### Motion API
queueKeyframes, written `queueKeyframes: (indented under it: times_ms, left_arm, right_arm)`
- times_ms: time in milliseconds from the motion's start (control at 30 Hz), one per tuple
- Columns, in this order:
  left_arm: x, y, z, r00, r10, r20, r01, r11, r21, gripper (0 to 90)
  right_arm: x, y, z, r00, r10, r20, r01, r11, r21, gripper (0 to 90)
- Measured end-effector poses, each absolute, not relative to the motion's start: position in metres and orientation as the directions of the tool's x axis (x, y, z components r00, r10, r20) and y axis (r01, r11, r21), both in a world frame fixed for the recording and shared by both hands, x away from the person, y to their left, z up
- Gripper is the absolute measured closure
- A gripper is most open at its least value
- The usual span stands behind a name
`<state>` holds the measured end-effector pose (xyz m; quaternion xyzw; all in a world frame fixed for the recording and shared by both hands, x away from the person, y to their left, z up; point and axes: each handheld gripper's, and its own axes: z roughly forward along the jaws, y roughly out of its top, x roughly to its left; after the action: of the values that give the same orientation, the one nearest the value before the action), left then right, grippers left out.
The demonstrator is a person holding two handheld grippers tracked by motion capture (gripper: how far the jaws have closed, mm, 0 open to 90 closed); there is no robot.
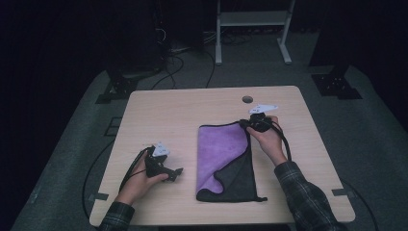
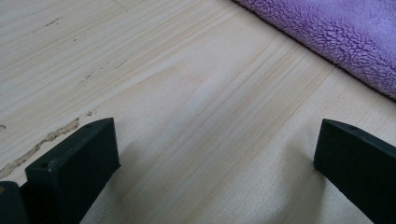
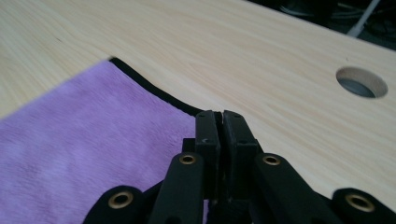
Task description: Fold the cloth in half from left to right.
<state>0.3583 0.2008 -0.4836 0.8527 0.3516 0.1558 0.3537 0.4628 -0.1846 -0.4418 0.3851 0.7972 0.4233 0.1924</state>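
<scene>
Nearest us, our left gripper point(image 1: 179, 172) rests on the table point(image 1: 159, 110) with jaws spread wide, gripping nothing. Beyond, the purple cloth point(image 1: 222, 154) lies mid-table; our right gripper point(image 1: 244, 123) pinches its far right corner.

No legible text, labels or signs.

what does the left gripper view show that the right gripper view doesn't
Left gripper view alone: the left gripper with its black fingers wide apart over bare wood, nothing between them, and a rough chipped streak in the tabletop. Right gripper view alone: the right gripper shut on the cloth's black-trimmed edge, and a round hole in the table. Both: the purple cloth and the pale wooden table.
</scene>
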Motion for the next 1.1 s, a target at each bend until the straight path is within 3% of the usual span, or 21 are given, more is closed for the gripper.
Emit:
queueKeyframes:
  times_ms: [300,400,467,633,1100]
  left_arm:
    - [0.358,0.201,-0.484,0.704,0.710,0.017,0.489,-0.503,0.713,0.0]
    - [0.358,0.201,-0.484,0.704,0.710,0.018,0.489,-0.503,0.713,0.0]
    - [0.358,0.201,-0.484,0.704,0.710,0.017,0.489,-0.502,0.713,0.0]
    - [0.358,0.201,-0.484,0.704,0.710,0.017,0.489,-0.502,0.713,0.0]
    - [0.358,0.201,-0.484,0.704,0.710,0.017,0.489,-0.503,0.713,0.0]
  right_arm:
    - [0.475,-0.196,-0.465,-0.596,0.803,-0.014,0.498,0.384,0.777,84.0]
    - [0.479,-0.197,-0.473,-0.582,0.811,-0.051,0.513,0.416,0.751,75.8]
    - [0.481,-0.200,-0.476,-0.568,0.823,-0.020,0.530,0.384,0.756,71.3]
    - [0.478,-0.210,-0.462,-0.560,0.828,0.004,0.505,0.338,0.794,63.5]
    - [0.435,-0.212,-0.430,-0.646,0.762,0.042,0.453,0.339,0.824,60.9]
